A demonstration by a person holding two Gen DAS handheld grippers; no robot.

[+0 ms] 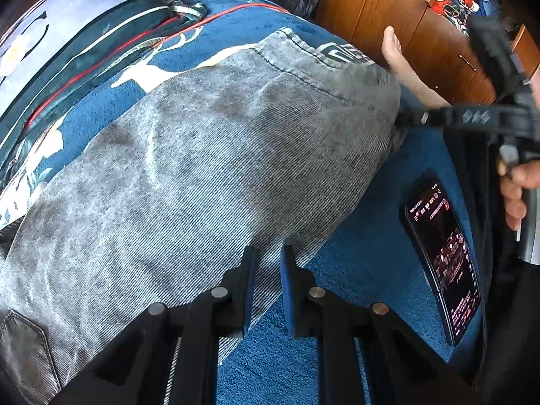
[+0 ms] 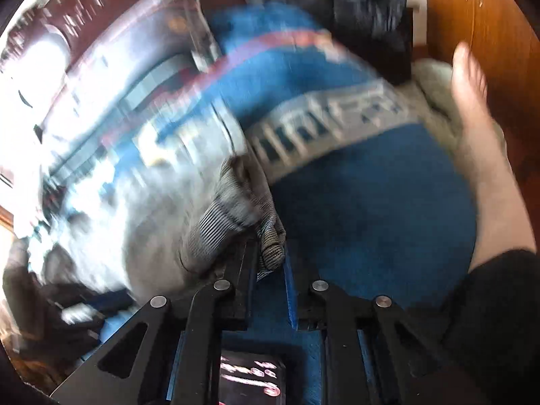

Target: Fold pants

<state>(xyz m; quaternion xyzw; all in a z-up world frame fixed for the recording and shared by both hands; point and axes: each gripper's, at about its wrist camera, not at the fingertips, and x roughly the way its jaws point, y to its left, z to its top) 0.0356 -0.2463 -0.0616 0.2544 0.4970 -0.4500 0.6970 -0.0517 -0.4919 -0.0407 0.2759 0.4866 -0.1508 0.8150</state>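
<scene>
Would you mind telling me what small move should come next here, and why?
Probably carry the right tool across with its pinched fold, laying it over the flat pants. It grips fabric, while the left tool hovers open at the near edge beside the phone.

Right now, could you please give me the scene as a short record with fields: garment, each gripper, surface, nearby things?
garment: grey corduroy pants, spread over the bed
left gripper: jaws slightly apart over the pants' edge, holding nothing
right gripper: shut on a bunched fold of the pants
surface: blue plush blanket
nearby: lit smartphone on the blanket beside the pants; a bare foot near the waistband
image quality: right wrist view is motion-blurred
</scene>
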